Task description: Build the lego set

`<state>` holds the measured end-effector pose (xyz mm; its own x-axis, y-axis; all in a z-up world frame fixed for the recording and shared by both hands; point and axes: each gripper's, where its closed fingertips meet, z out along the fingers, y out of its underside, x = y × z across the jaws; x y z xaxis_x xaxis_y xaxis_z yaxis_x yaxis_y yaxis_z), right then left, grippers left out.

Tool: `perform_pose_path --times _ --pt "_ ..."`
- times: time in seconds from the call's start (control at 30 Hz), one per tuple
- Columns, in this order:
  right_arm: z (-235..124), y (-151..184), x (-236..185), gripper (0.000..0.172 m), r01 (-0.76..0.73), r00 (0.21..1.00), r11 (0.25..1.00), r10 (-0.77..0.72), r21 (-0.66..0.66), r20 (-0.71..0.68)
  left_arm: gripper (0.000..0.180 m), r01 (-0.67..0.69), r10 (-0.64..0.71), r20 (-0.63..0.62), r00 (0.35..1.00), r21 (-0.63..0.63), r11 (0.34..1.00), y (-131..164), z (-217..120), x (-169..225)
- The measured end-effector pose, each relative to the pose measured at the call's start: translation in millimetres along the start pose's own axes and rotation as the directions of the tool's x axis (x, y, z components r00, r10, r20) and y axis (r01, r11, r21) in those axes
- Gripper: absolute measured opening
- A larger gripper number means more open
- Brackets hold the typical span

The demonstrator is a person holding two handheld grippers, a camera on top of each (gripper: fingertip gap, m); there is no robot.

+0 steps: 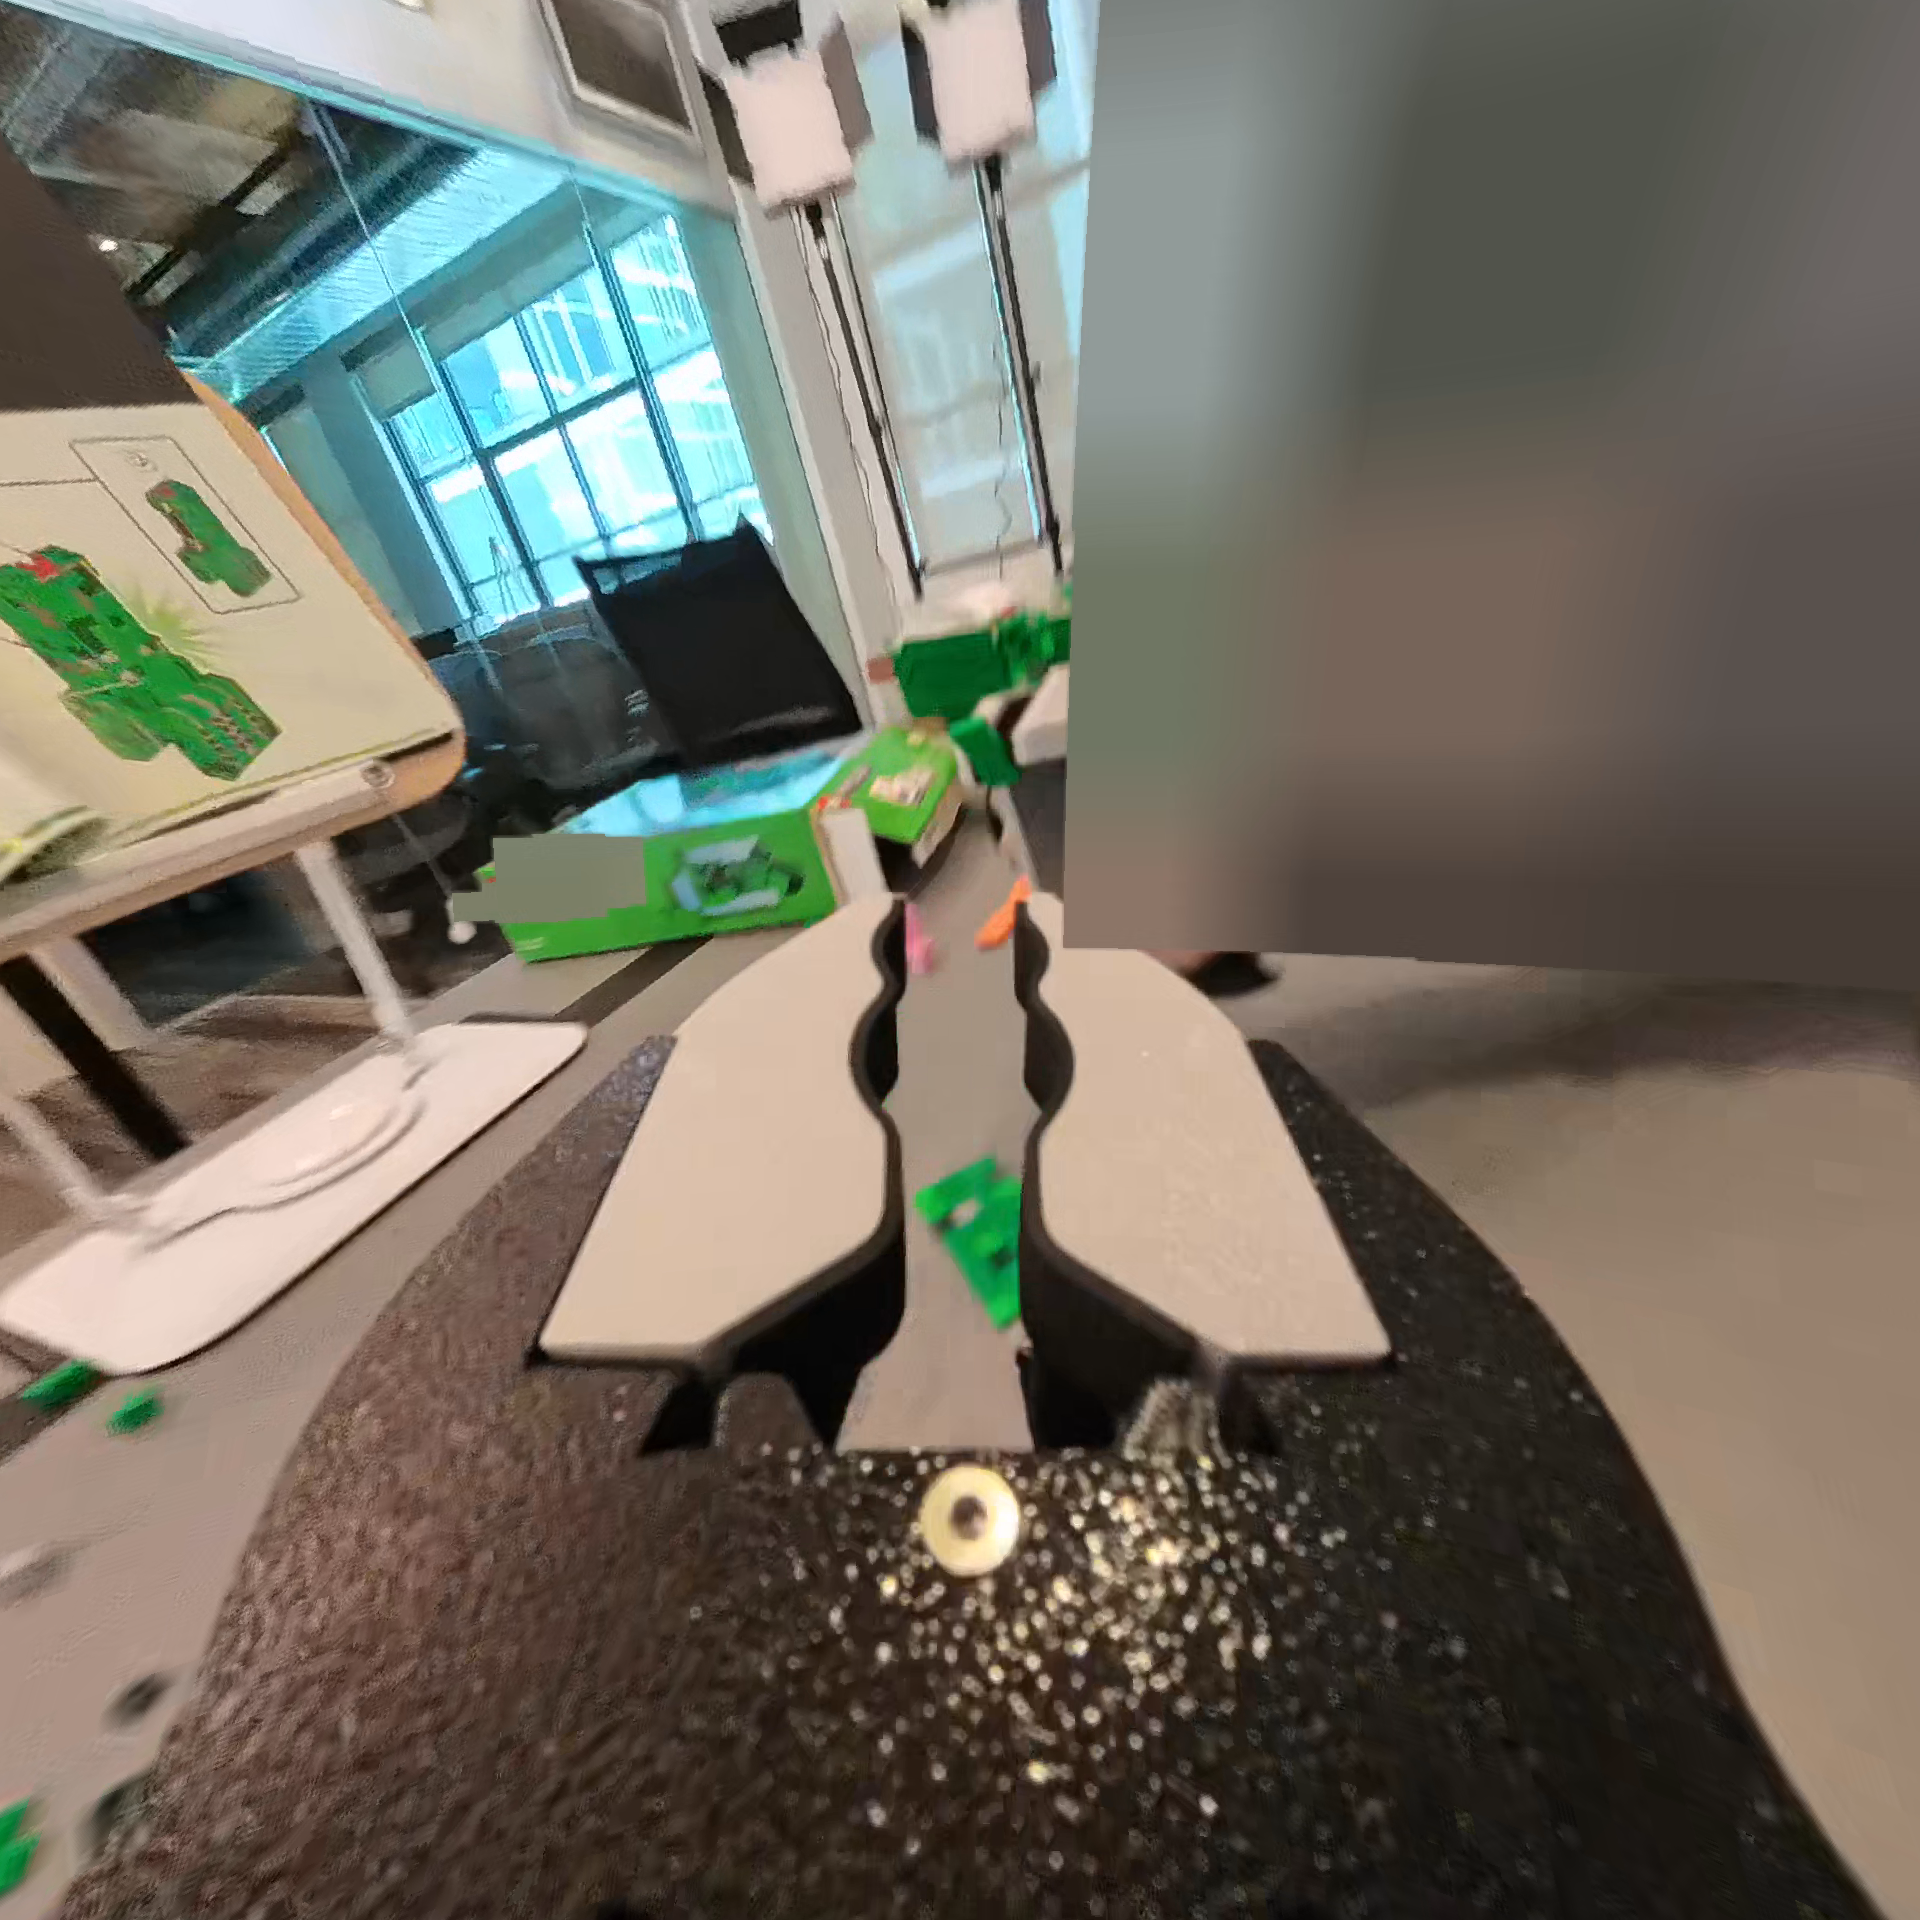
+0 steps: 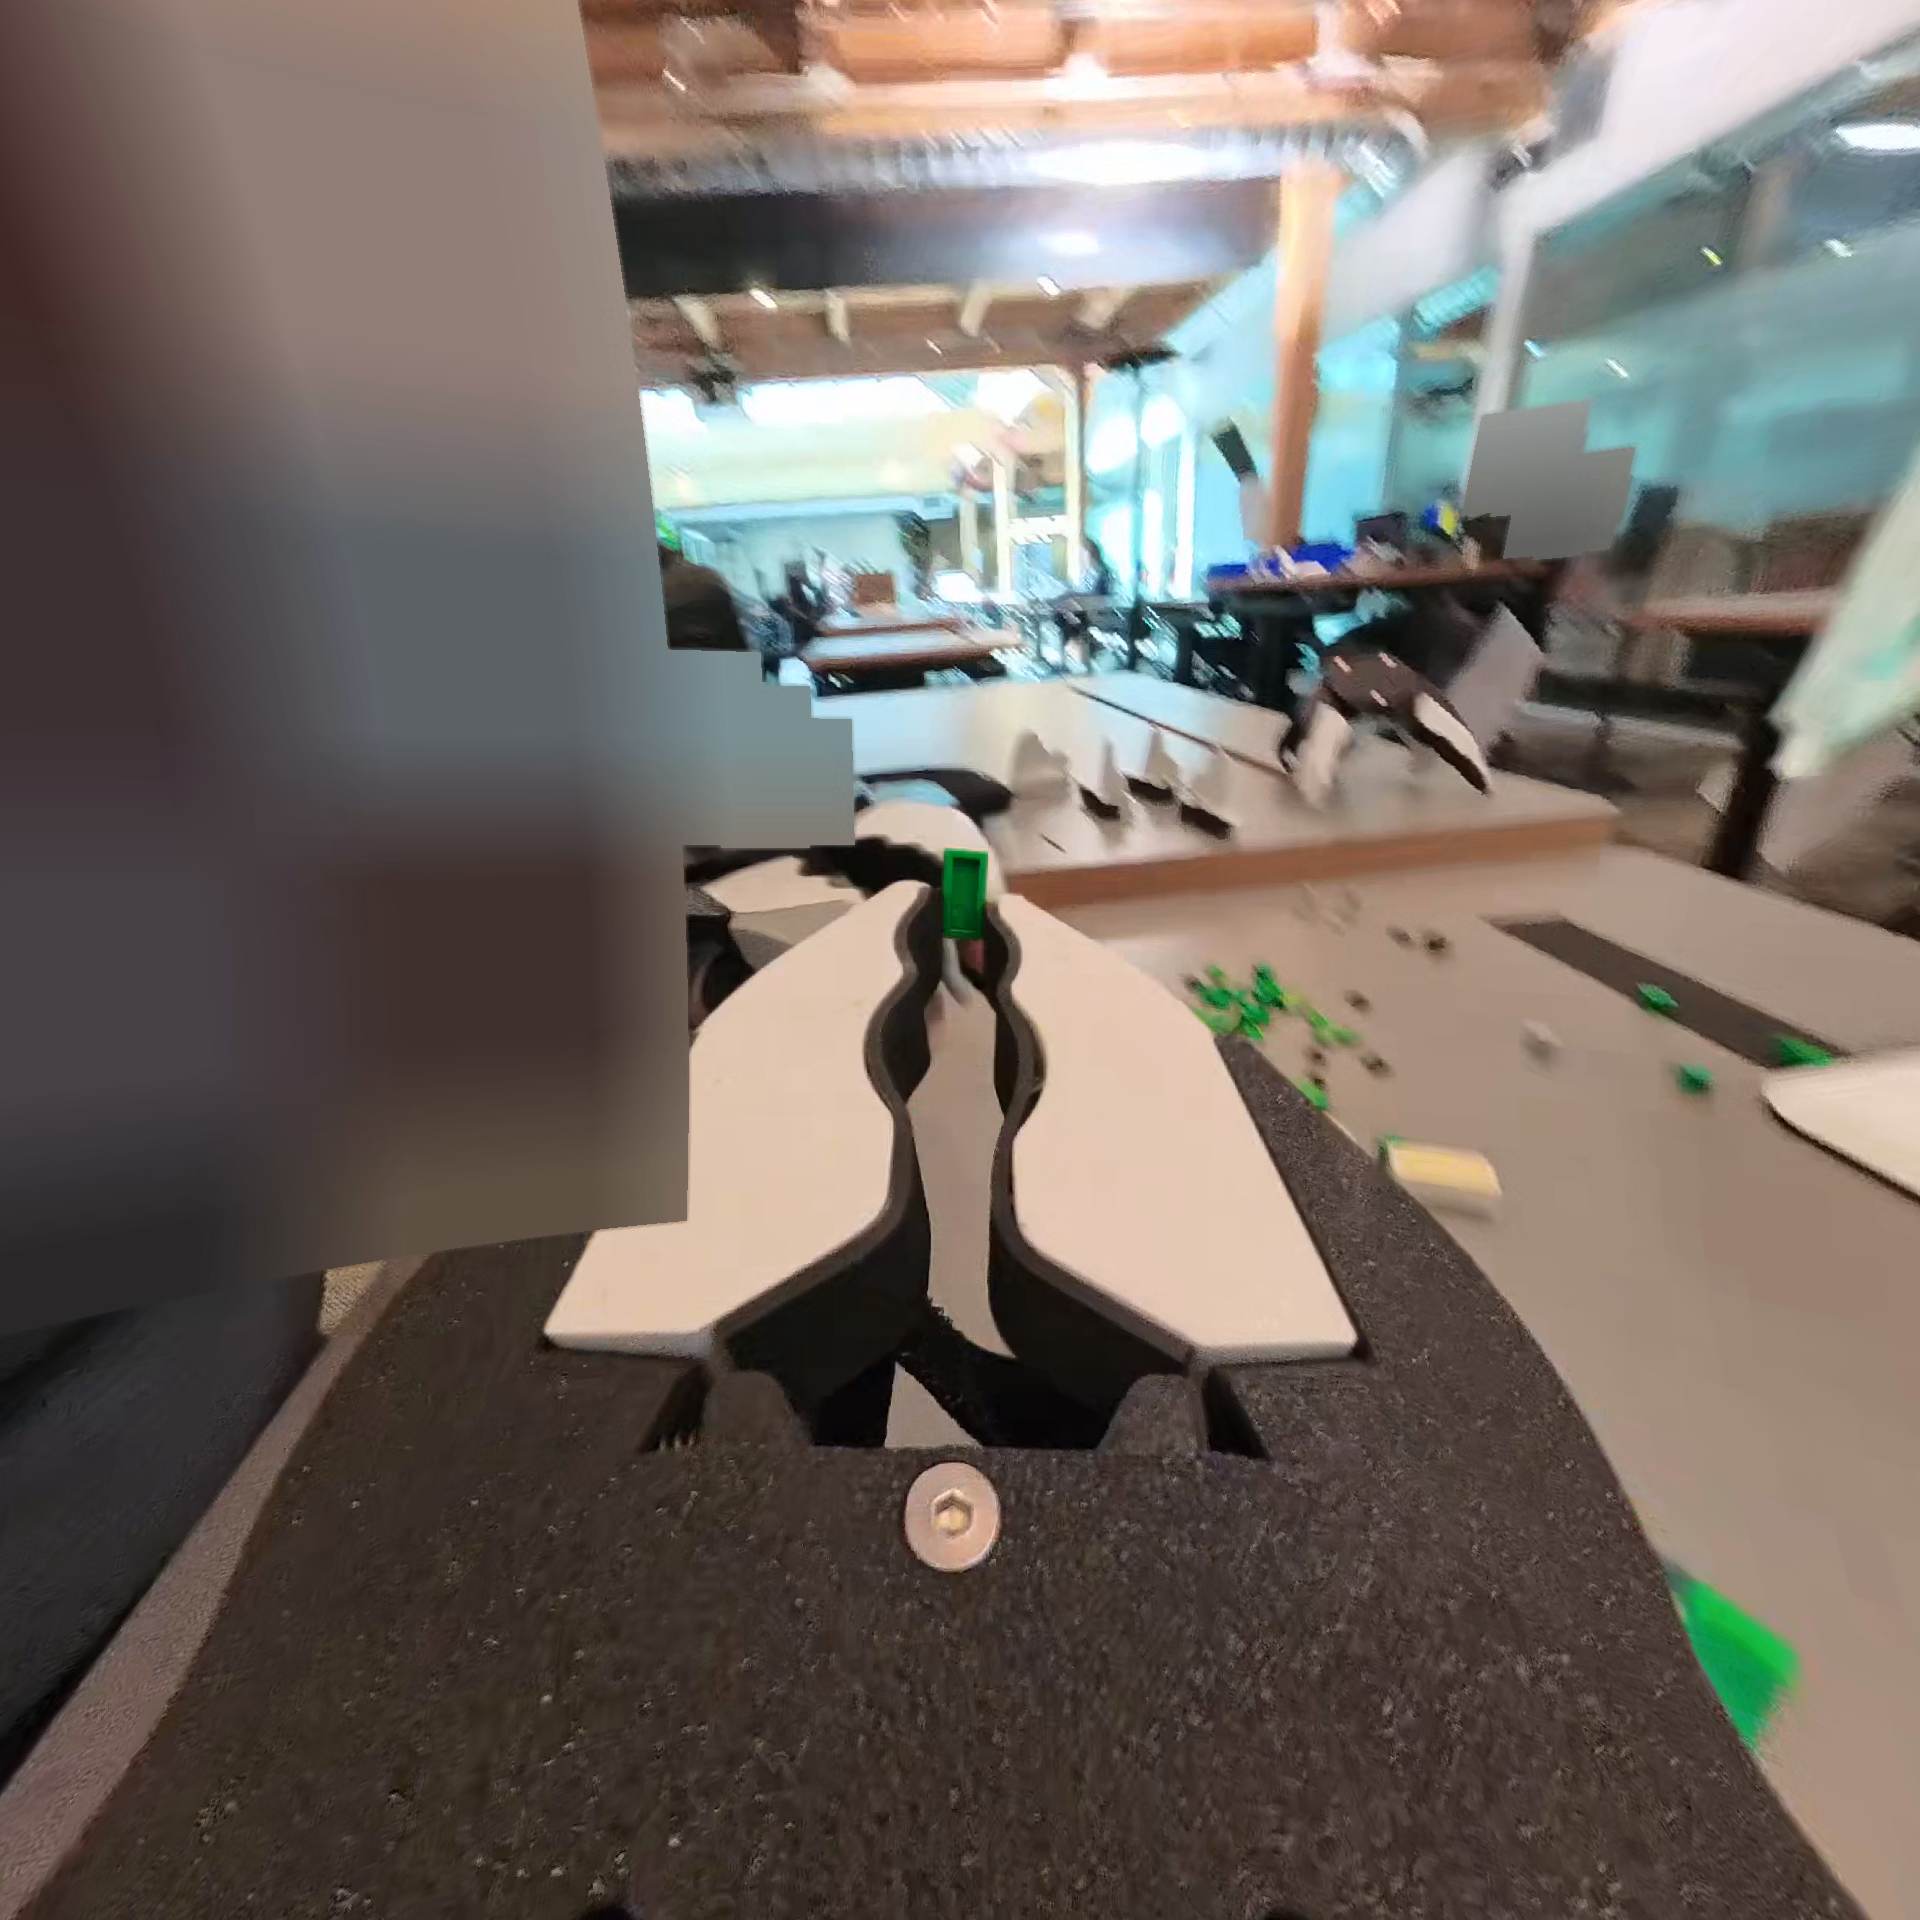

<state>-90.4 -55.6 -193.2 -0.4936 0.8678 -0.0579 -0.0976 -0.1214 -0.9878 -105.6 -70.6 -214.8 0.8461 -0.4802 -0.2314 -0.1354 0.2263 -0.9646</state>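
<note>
Right claw [image 2: 961, 914] pinching small green brick [image 2: 963, 891], left claw [image 1: 961, 925] parted, bare

No writing can be made out anywhere from where I stand. The open booklet [image 1: 156, 644] propped on a stand at the left carries coloured drawings of a green block figure and a small framed panel, but whatever small marks it has are too blurred to read. The green boxes [image 1: 727, 883] lying on the surface [image 1: 1558, 1195] farther back bear printed pictures and some lettering, equally smeared. The small green piece [image 2: 963, 891] bears no marks that can be seen.
</note>
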Motion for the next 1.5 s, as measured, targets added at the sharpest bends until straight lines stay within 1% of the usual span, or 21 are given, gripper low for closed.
perform_pose_path --times 0.07,0.13,0.23,0.37,0.43,0.53,0.57,0.63,0.73,0.83,0.9,0.97,1.03,1.07,1.13,1.23,1.27,1.33,1.4,1.47,1.5 --pt "8.7 -7.9 -9.6 0.007 0.031 0.998 0.998 -0.033 0.046 0.056 0.017 0.109 -0.109 -0.011 0.994 0.094 0.990 -16.8 5.1 0.5" --pt "13.0 -11.5 -16.1 0.006 0.063 0.994 0.996 -0.068 0.060 0.089 0.014 0.197 -0.192 -0.049 0.980 0.158 0.968 -27.7 6.9 1.3" --pt "15.4 -13.8 -21.6 0.007 0.093 0.988 0.994 -0.100 0.062 0.118 0.012 0.268 -0.251 -0.104 0.962 0.212 0.940 -36.4 8.4 4.6" --pt "13.3 -16.6 -21.7 0.006 0.097 0.987 0.993 -0.105 0.074 0.125 0.006 0.266 -0.240 -0.145 0.960 0.194 0.944 -36.7 12.6 11.3" --pt "12.0 -16.6 -21.1 0.006 0.103 0.986 0.992 -0.112 0.074 0.121 0.005 0.271 -0.241 -0.159 0.957 0.209 0.940 -38.9 12.8 13.2" --pt "11.0 -12.9 -18.7 0.006 0.102 0.986 0.993 -0.109 0.064 0.123 0.014 0.303 -0.266 -0.181 0.947 0.229 0.925 -41.5 11.1 12.7" --pt "11.6 -11.5 -18.4 0.006 0.101 0.986 0.993 -0.108 0.061 0.127 0.015 0.311 -0.274 -0.183 0.944 0.225 0.923 -40.7 11.1 12.2" --pt "12.9 -8.1 -19.0 0.006 0.105 0.985 0.993 -0.110 0.047 0.136 0.007 0.307 -0.270 -0.186 0.945 0.212 0.928 -38.6 11.4 12.5" --pt "13.3 -7.3 -19.3 0.007 0.107 0.983 0.993 -0.112 0.045 0.144 0.007 0.315 -0.276 -0.197 0.941 0.207 0.926 -37.6 10.8 12.2" --pt "11.4 -0.7 -13.8 0.007 0.129 0.984 0.992 -0.129 0.005 0.122 0.006 0.321 -0.292 -0.191 0.937 0.147 0.936 -29.6 13.3 8.7" --pt "1.4 5.5 1.6 0.012 0.165 0.985 0.985 -0.161 -0.052 0.069 0.006 0.281 -0.270 -0.142 0.952 0.065 0.957 -15.9 16.6 2.4" --pt "-17.0 9.6 25.1 0.016 0.145 0.989 0.986 -0.145 -0.085 0.007 0.006 0.235 -0.242 -0.085 0.967 -0.086 0.968 6.2 19.3 -7.5" --pt "-34.6 20.2 58.0 0.019 0.120 0.990 0.978 -0.131 -0.170 -0.057 0.006 0.199 -0.220 -0.048 0.974 -0.270 0.942 32.7 21.6 -16.8" --pt "-40.5 32.3 71.2 0.020 0.123 0.987 0.959 -0.145 -0.257 -0.072 0.006 0.179 -0.203 -0.036 0.979 -0.340 0.923 42.8 23.9 -21.4" --pt "-48.6 59.6 89.9 0.024 0.145 0.983 0.885 -0.179 -0.443 -0.037 0.006 0.144 -0.165 -0.008 0.986 -0.445 0.884 56.7 27.8 -32.0" --pt "-47.1 85.8 105.6 0.036 0.232 0.971 0.758 -0.215 -0.609 0.103 0.006 0.088 -0.114 -0.015 0.993 -0.545 0.834 67.5 32.3 -39.1" --pt "-46.4 94.3 110.1 0.041 0.277 0.960 0.703 -0.229 -0.655 0.161 0.007 0.071 -0.100 -0.019 0.995 -0.575 0.815 71.7 32.1 -40.2" --pt "-45.7 114.1 120.0 0.046 0.369 0.929 0.572 -0.237 -0.732 0.283 0.007 0.032 -0.080 -0.048 0.996 -0.630 0.776 80.2 29.7 -38.1" --pt "-46.6 131.3 127.0 0.046 0.437 0.899 0.474 -0.207 -0.764 0.386 0.007 -0.010 -0.058 -0.079 0.995 -0.670 0.743 85.4 26.9 -35.2" --pt "-49.9 145.6 131.9 0.045 0.471 0.880 0.398 -0.151 -0.787 0.450 0.007 -0.037 -0.043 -0.094 0.995 -0.706 0.708 88.6 23.8 -32.3" --pt "-48.5 146.1 131.7 0.043 0.472 0.877 0.402 -0.124 -0.785 0.464 0.007 -0.048 -0.038 -0.103 0.994 -0.720 0.692 89.3 21.9 -30.3"
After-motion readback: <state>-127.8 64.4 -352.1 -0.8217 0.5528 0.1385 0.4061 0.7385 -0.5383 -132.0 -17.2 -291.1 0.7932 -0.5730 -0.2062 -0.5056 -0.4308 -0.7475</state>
